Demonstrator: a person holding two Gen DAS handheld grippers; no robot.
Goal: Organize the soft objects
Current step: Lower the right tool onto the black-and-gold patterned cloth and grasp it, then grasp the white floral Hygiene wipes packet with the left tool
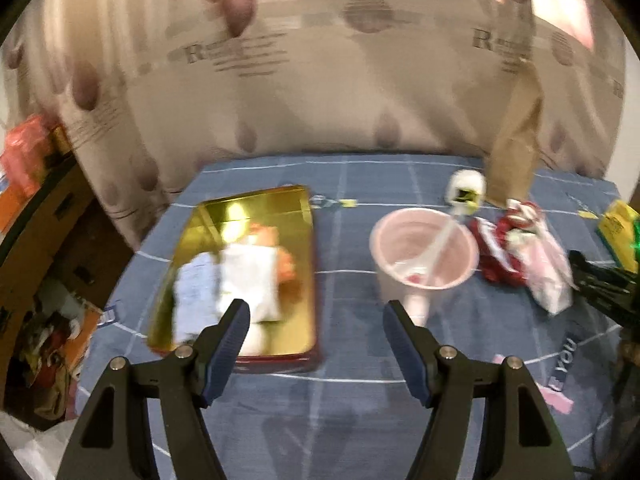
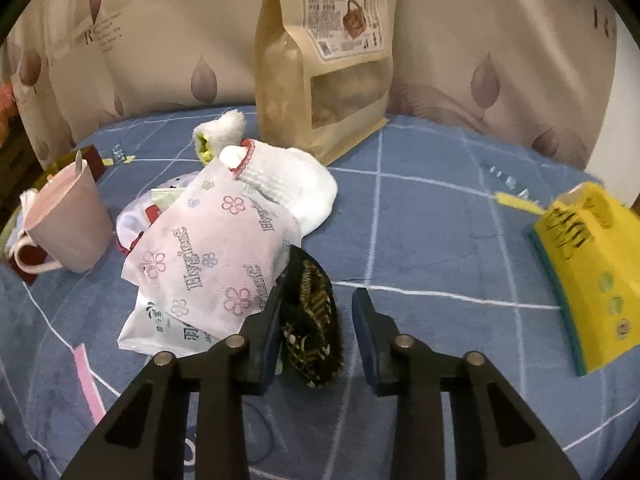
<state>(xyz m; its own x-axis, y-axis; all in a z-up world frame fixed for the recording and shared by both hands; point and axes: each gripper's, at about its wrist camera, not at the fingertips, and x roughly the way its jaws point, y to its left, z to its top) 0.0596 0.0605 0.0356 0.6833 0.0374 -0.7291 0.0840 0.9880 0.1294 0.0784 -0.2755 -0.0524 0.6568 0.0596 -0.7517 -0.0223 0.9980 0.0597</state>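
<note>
right wrist view: right tool (image 2: 316, 316) is wide open around a dark sock (image 2: 310, 320) beside the tissue pack (image 2: 212, 252). close slowly on its middle. left tool (image 1: 316, 328) hangs open near the gold tray (image 1: 288, 208).

A blue cloth (image 2: 420, 240) crossed by thin white grid lines covers the surface. At centre left of the right wrist view lies a white packet (image 2: 216, 248) printed with pink and blue flowers, over a plain white sock (image 2: 308, 188) with a red-trimmed cuff. Below it sits a dark brown fabric piece (image 2: 312, 320) with tan checks. The mug (image 2: 68, 224) is pale pink, the box (image 2: 588, 280) at right yellow. In the left wrist view, the tray (image 1: 248, 216) is shiny gold.
</note>
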